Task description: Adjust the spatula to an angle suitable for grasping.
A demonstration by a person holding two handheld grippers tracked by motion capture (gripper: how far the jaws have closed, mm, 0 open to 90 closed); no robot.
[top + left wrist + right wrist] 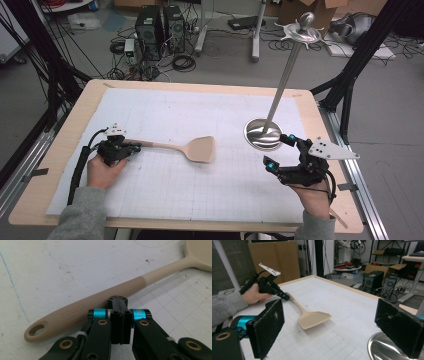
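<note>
My left tongs [120, 315], bottom centre, pressed shut beside the beige spatula [100, 300]'s handle; right tongs [332, 325] gape empty.

"SUPOR" embossed on beige spatula handle [75, 312], near hanging hole. No other text legible.

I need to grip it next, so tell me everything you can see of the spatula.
The spatula is beige, matte, plastic-looking, with a flat blade and a long handle embossed "SUPOR", ending in a hanging hole. It lies on the gridded sheet, blade toward the table's middle. The left gripper has its jaws shut at the handle; whether they pinch it is unclear.
</note>
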